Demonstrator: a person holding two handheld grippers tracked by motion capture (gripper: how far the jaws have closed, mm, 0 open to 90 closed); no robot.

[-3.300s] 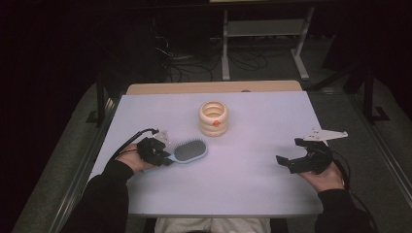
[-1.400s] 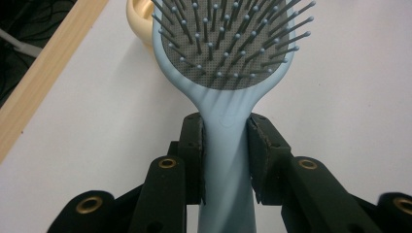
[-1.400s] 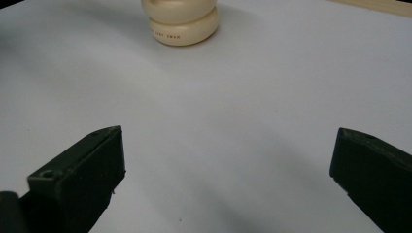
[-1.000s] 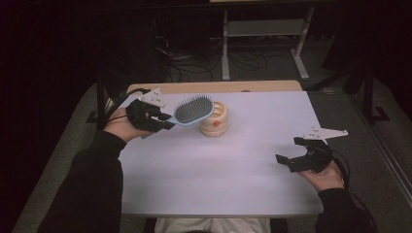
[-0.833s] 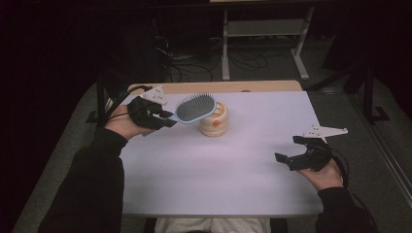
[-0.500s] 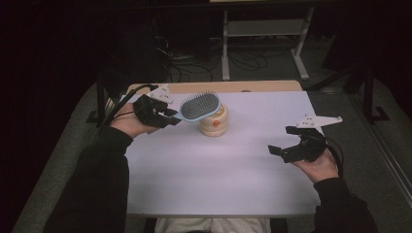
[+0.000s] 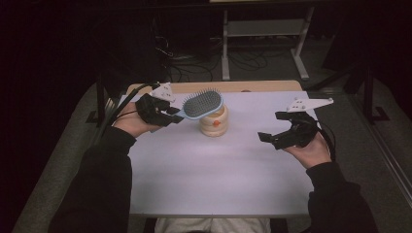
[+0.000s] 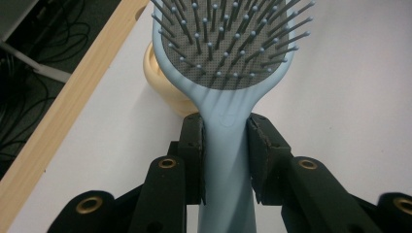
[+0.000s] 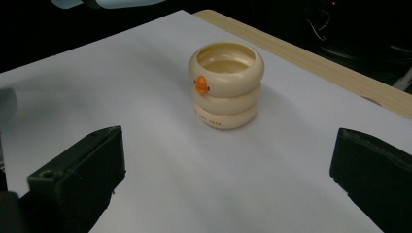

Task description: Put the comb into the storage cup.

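A light blue hairbrush (image 7: 201, 104) with a dark grey pad of fine, ball-tipped bristles is held off the surface by its handle, clamped between the jaws of the left tool (image 7: 167, 114). Its oval head points toward the middle of the surface, bristles facing up, and hangs just above a cream cup (image 7: 214, 121). The cup is shaped like three stacked rings, bears a small orange mark on its side, and stands upright on the white surface (image 7: 218, 174).

1. Both forearms wear dark long sleeves (image 7: 104, 170).
2. The left gripper (image 7: 176, 116) is black, with brass-ringed screw holes.
3. The right gripper (image 7: 266, 139) is black, topped by a grey three-cornered plate.
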